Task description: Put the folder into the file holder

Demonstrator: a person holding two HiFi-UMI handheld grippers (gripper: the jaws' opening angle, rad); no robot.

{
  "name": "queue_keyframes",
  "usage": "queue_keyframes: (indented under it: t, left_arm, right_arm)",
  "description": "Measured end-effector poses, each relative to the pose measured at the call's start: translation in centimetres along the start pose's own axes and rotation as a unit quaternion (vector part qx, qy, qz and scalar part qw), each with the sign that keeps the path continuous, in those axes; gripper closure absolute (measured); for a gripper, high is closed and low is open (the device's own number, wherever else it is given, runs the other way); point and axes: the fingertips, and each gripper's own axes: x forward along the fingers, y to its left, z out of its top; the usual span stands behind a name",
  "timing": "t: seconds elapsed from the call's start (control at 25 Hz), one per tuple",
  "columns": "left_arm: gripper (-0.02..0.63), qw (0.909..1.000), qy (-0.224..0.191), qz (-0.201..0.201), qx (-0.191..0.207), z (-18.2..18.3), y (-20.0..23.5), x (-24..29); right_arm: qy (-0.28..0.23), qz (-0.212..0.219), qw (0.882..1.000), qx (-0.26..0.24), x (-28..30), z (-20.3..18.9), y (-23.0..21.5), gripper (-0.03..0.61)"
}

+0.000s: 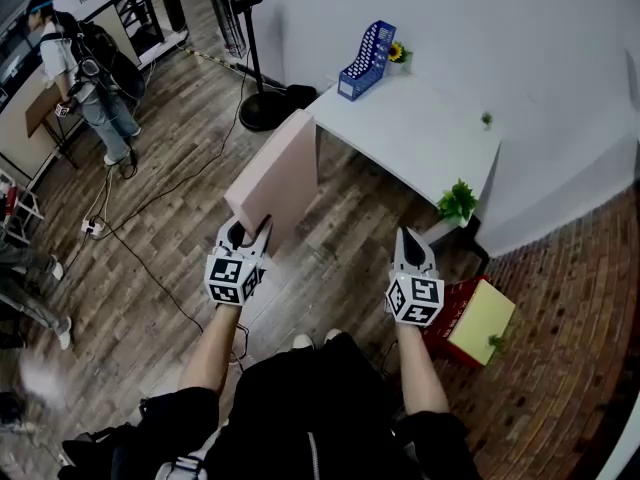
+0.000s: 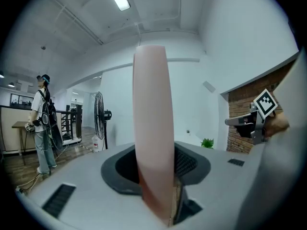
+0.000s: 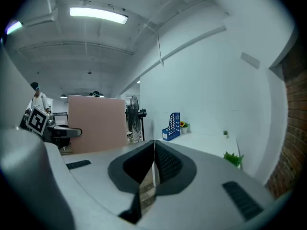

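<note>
My left gripper (image 1: 248,233) is shut on the lower edge of a pink folder (image 1: 280,180), which it holds upright in the air in front of the white table (image 1: 420,133). Seen edge-on in the left gripper view, the pink folder (image 2: 151,128) rises from between the jaws. A blue file holder (image 1: 366,60) stands at the table's far left corner, well beyond the folder. My right gripper (image 1: 411,245) hovers to the right with its jaws shut on nothing. The right gripper view shows the folder (image 3: 97,122) at left and the file holder (image 3: 171,126) far off.
A small flower pot (image 1: 399,56) sits beside the file holder. A green plant (image 1: 458,203) stands at the table's near right corner. A red and yellow box (image 1: 473,321) lies on the floor at right. A fan stand (image 1: 262,108) and cables are at left, and a person (image 1: 85,73) stands far left.
</note>
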Motion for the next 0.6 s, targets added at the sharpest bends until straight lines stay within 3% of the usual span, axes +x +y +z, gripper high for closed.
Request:
queue_keyframes:
  t: [0.6]
  left_arm:
    - [0.428, 0.9998, -0.005, -0.018, -0.004, 0.7, 0.9, 4.3]
  right_arm:
    - [0.012, -0.001, 1.000, 0.002, 2.9, -0.7, -0.2, 0.571]
